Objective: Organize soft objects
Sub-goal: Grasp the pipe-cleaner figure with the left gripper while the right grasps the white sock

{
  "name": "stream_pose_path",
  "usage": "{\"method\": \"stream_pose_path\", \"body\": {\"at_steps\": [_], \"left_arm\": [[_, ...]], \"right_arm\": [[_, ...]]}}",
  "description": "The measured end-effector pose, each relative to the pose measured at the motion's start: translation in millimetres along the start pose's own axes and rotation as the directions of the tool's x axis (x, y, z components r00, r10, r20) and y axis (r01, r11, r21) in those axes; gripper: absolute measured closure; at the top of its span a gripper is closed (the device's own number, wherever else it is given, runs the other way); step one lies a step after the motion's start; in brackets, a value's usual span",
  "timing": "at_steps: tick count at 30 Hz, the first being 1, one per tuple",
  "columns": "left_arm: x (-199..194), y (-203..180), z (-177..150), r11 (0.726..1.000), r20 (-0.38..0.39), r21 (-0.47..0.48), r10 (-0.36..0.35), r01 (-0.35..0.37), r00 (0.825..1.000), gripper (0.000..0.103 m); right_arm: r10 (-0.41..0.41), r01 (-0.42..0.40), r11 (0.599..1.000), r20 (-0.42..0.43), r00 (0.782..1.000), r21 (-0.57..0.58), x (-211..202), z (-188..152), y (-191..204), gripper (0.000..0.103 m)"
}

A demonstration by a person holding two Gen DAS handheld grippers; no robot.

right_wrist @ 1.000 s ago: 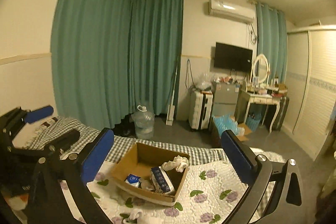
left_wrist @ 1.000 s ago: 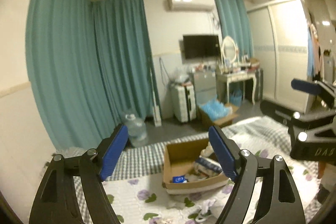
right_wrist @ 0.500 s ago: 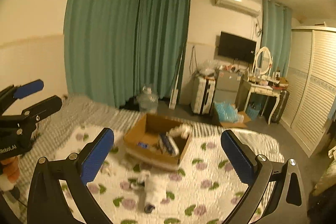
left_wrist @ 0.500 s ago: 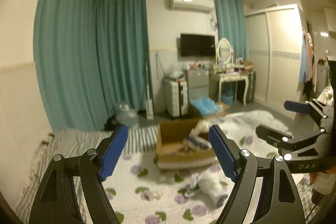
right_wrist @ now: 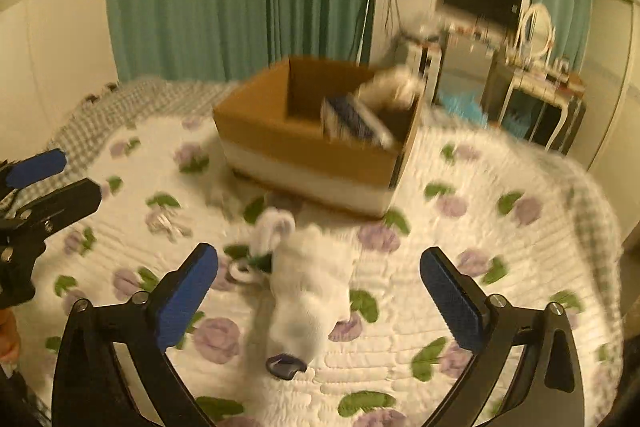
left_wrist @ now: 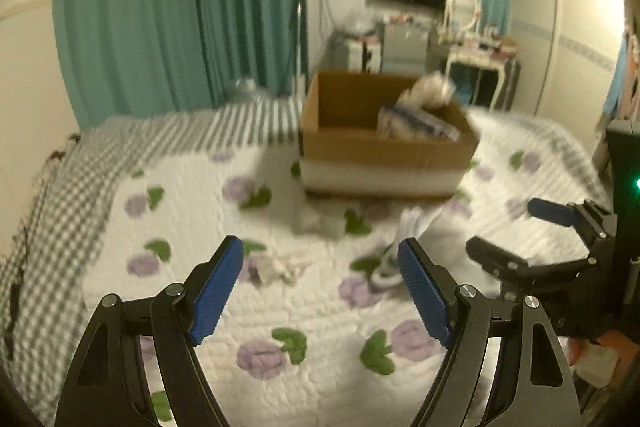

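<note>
No text, label or number is readable here. The packet in the cardboard box is too blurred to make out.

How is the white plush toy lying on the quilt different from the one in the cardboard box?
The white plush toy on the quilt lies flat and alone on the floral quilt; the plush toy in the box sits up above the rim of the cardboard box. The first is in front of the box, the second leans by packets. Both are pale and soft; blur hides details.

White quilt with purple flowers, brown box, seemingly white plush
</note>
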State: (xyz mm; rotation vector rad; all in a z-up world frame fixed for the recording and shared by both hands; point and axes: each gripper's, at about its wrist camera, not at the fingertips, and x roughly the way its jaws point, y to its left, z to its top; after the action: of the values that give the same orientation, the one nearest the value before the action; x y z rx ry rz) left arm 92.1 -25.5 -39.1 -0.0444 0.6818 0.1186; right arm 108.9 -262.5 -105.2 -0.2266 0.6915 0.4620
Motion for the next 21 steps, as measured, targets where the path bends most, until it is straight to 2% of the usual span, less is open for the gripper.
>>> {"method": "stream_pose_path", "body": {"at_steps": [3, 9, 11, 13, 16, 21], "left_arm": [[25, -1, -16, 1.000, -0.063, 0.004, 0.016, -0.016, 0.998, 0.023], [53, -7, -31, 1.000, -0.121, 0.024, 0.022, -0.019, 0.992, 0.023], [57, -10, -33, 0.999, -0.126, 0.033, 0.016, -0.012, 0.992, 0.023], [60, -14, -34, 0.999, -0.136, 0.038, 0.010, -0.005, 0.991, 0.023], [62, -20, -33, 0.999, -0.141, 0.052, -0.007, 0.014, 0.990, 0.023], [66, -37, -24, 0.995, -0.141, 0.060, -0.066, 0.075, 0.988, 0.023]], "right_arm": [[0.009, -0.009, 1.000, -0.069, 0.998, 0.005, 35, -12, -5, 0.016], [0.050, -0.048, 0.999, -0.121, 0.991, 0.017, 73, -19, -9, 0.017], [0.069, -0.066, 0.997, -0.153, 0.986, 0.025, 89, -21, -10, 0.024], [0.112, -0.104, 0.993, -0.179, 0.977, 0.052, 100, -21, -12, 0.044], [0.122, -0.113, 0.992, -0.169, 0.978, 0.059, 96, -17, -16, 0.051], [0.114, -0.109, 0.992, -0.080, 0.990, 0.067, 63, -1, -33, 0.052]]}}
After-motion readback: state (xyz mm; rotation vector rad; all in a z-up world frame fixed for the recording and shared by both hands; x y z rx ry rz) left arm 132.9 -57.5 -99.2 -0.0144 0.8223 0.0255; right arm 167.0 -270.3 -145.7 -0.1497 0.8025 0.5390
